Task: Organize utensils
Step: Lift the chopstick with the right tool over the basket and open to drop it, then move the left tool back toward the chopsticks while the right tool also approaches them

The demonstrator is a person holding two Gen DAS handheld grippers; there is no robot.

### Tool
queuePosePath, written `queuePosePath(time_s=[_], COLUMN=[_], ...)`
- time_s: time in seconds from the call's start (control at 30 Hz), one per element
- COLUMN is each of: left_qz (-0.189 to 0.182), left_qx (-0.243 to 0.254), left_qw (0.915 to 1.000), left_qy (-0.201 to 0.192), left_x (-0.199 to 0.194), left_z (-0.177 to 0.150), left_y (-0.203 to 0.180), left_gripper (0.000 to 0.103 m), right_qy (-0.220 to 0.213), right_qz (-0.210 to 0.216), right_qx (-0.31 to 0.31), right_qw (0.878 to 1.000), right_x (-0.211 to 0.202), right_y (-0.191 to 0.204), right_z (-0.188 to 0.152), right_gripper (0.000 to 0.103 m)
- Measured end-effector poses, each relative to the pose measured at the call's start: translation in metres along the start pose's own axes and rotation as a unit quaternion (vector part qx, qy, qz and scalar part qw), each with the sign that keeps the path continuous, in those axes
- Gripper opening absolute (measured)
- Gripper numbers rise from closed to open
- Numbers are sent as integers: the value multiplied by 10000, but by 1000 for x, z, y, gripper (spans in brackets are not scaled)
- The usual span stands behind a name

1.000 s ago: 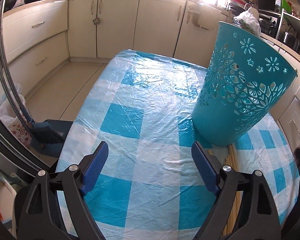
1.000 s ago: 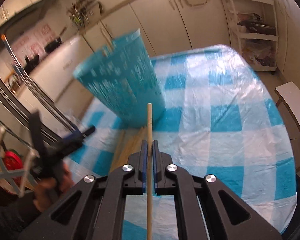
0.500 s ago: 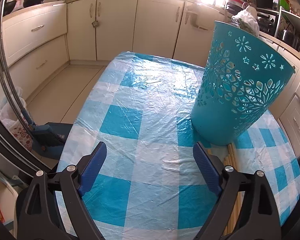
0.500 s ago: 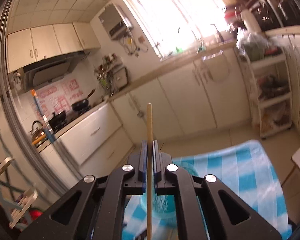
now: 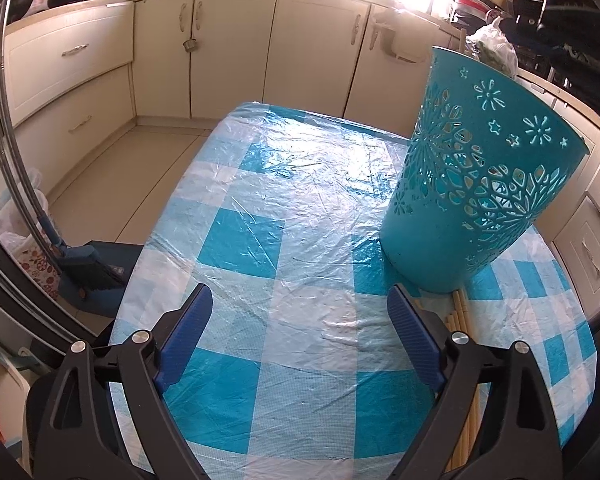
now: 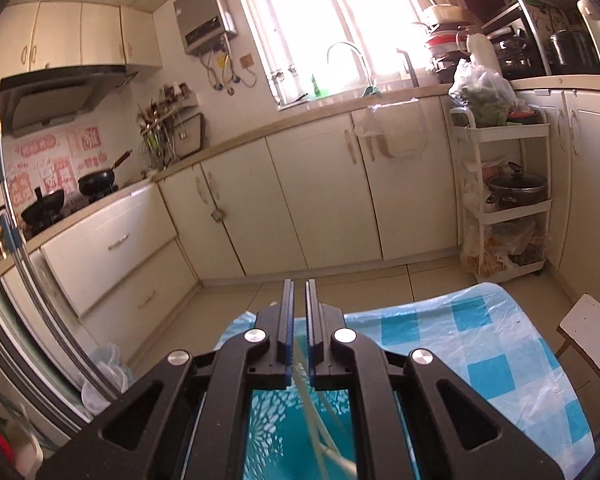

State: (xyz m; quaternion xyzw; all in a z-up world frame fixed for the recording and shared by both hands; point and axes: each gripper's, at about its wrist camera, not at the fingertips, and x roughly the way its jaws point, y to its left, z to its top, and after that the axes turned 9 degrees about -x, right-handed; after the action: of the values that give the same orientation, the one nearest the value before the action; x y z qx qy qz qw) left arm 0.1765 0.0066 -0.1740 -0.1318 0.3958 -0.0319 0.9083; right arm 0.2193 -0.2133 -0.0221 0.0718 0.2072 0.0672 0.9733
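A teal cut-out basket point(image 5: 476, 184) stands on the blue-checked table point(image 5: 284, 264) at the right. Several wooden chopsticks point(image 5: 458, 320) lie on the cloth at its foot. My left gripper point(image 5: 300, 320) is open and empty, low over the table, left of the basket. My right gripper point(image 6: 299, 312) is directly above the basket point(image 6: 276, 436); its jaws stand slightly apart with nothing between them. Pale chopsticks point(image 6: 320, 424) lean blurred inside the basket below it.
Cream kitchen cabinets point(image 5: 236, 48) run along the far wall. A blue dustpan and brush point(image 5: 92, 272) sit on the floor left of the table. A white shelf trolley point(image 6: 504, 200) stands right, and a white chair point(image 6: 588, 332) by the table edge.
The right gripper rose above the basket, opened slightly and let go of the chopstick, which now lies inside the basket. The left gripper stayed nearly still.
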Motion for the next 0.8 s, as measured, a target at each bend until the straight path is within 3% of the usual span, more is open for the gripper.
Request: queuePosePath(time_s=[0.27,0.47,0.53,0.63,0.8], left_qz=[21,47,55,60,62], left_qx=[-25,-36,-37,-37,-79], left_qw=[10000,10000,10000,10000,9999], left_qy=[-18,-18,-15,-8,2], left_x=[0,0,1,1,2], left_z=[1,1,1,1,0], left_y=[1,2,2,2,4], left_gripper=[86,86,86,86,87], right_qy=[-205,-206,54,852,2106], right_qz=[19,-31,-33,59,153], right_qx=[-228,-334,-402,-492,-283], right_qw=[9995,9992,9992,9951,9770], right_x=[-50,-102,-108,-97,-54], right_y=[-3,-6,-4,0,-5], right_z=[-5,-34,-55,-96,-145], right_gripper=[8,22,24,24,24])
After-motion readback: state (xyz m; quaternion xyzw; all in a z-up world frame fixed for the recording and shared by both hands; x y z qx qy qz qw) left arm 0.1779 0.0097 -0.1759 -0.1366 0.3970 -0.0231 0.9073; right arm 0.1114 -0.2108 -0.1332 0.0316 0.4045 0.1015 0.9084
